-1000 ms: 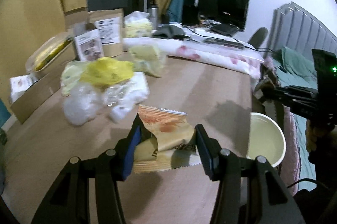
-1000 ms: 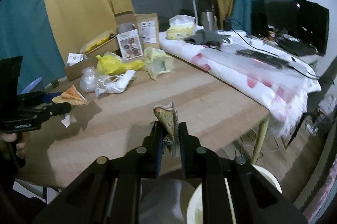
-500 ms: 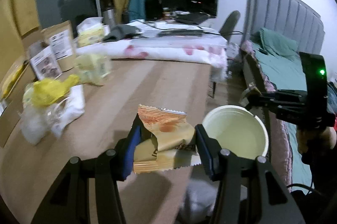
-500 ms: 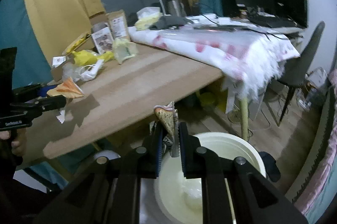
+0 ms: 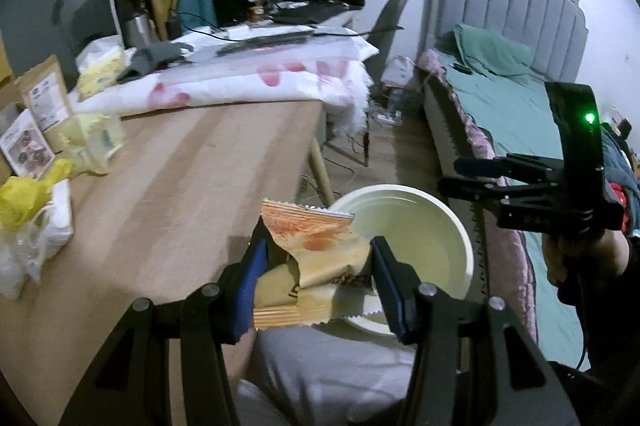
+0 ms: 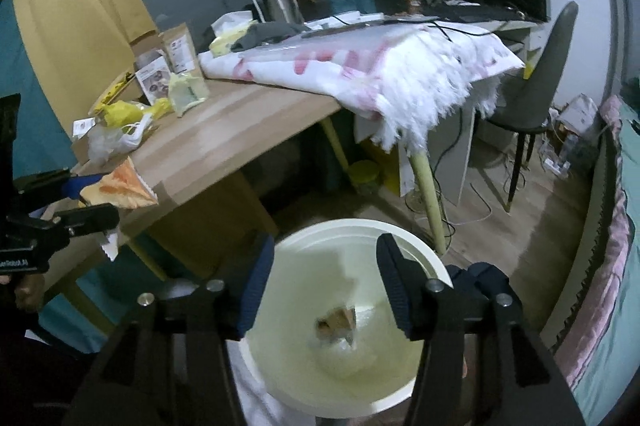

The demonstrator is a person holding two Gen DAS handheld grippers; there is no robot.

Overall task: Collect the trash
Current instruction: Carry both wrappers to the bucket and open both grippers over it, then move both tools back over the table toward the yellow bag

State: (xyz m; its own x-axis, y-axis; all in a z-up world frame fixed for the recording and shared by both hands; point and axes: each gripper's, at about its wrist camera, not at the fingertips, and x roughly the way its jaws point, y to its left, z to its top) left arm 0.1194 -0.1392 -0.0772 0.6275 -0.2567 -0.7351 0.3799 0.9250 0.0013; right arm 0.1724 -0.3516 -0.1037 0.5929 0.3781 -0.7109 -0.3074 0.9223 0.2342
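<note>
Left gripper [image 5: 318, 278] clamped on orange wrapper [image 5: 316, 260] at table [image 5: 180, 193] edge beside bin [image 5: 448, 226] — right gripper [image 6: 326, 290] fingers spread wide, empty, over bin — small wrapper [image 6: 336, 322] lying inside.

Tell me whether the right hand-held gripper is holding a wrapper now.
No: the right hand-held gripper is open and empty above the bin, a wrapper lying inside.
</note>
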